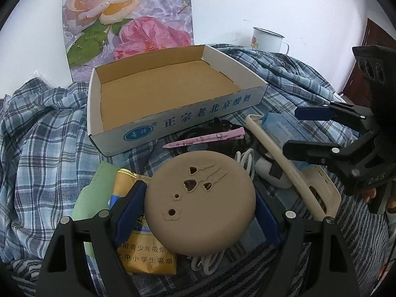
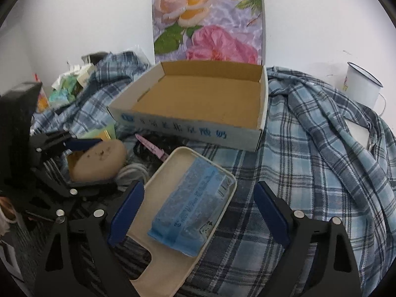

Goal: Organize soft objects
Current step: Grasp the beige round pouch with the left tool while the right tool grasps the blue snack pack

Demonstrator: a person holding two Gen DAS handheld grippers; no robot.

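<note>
**Left claw on tan puff, right claw spread over phone case**

While the cardboard box (image 1: pixel 173 91) is sitting empty at the back of the plaid cloth (image 1: pixel 44 133), the left gripper (image 1: pixel 198 212) is closing its blue pads on the round tan puff (image 1: pixel 200 198), one pad touching each side at the widest span. Puff is sitting above a gold packet (image 1: pixel 146 255) and a white cable (image 1: pixel 210 262), just in front of the box.

The right gripper (image 2: pixel 198 215) is hanging with jaws wide apart, straddling the cream phone case (image 2: pixel 173 222) with a blue tissue pack (image 2: pixel 190 208) lying in it. Left pad is just beside the case edge; right pad is well apart from it. Not gripping anything.

Handling, my read:
- Puff is looking light and squashy; it is probably going to deform under the pads, so a grip across the diameter is right. Matte skin, unlikely to slip.
- Case is looking flexible; gripping across its short width near the middle is the best bet, since the loose tissue pack could slide out if it is tilting.
- Pink hair clip (image 1: pixel 205 137) is lying between puff and box: rigid, thin, not in the way.
</note>
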